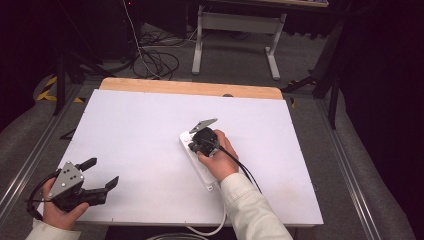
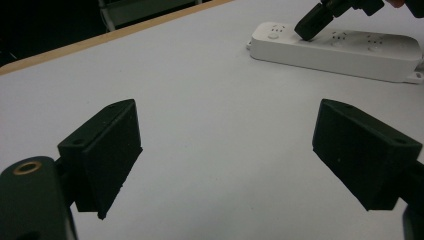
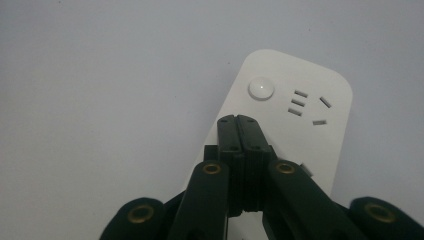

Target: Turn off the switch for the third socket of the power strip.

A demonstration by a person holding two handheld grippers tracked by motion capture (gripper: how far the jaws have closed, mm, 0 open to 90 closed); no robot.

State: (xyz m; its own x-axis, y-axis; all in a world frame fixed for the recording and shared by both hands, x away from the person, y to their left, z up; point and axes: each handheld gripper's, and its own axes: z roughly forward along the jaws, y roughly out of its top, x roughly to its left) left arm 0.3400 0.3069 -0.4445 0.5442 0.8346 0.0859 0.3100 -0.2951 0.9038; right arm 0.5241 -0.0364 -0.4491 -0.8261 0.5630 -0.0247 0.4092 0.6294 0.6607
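One white power strip point(image 1: 199, 160) lies right of centre in the high view on the white table point(image 1: 125, 130), its cord trailing off the lower edge. The right claw point(image 3: 237, 120), jaws pressed together with nothing between them, is poised tip-down over the strip's upper end, just below the single round button point(image 3: 261, 88) in the right gripper view. In the left gripper view its tip seems to rest on the strip's top face beside the button, though contact is hard to judge from that angle. The step in hand looks like pressing the switch with the closed tip; the next move likely calls for a short shift toward the button and a firm push straight down, without sliding the strip. The left claw point(image 1: 102, 175) sits at the lower left of the high view, well apart from the strip, jaws spread wide and empty. Counted: one strip, one button, two claws; in the left gripper view, three socket groups.
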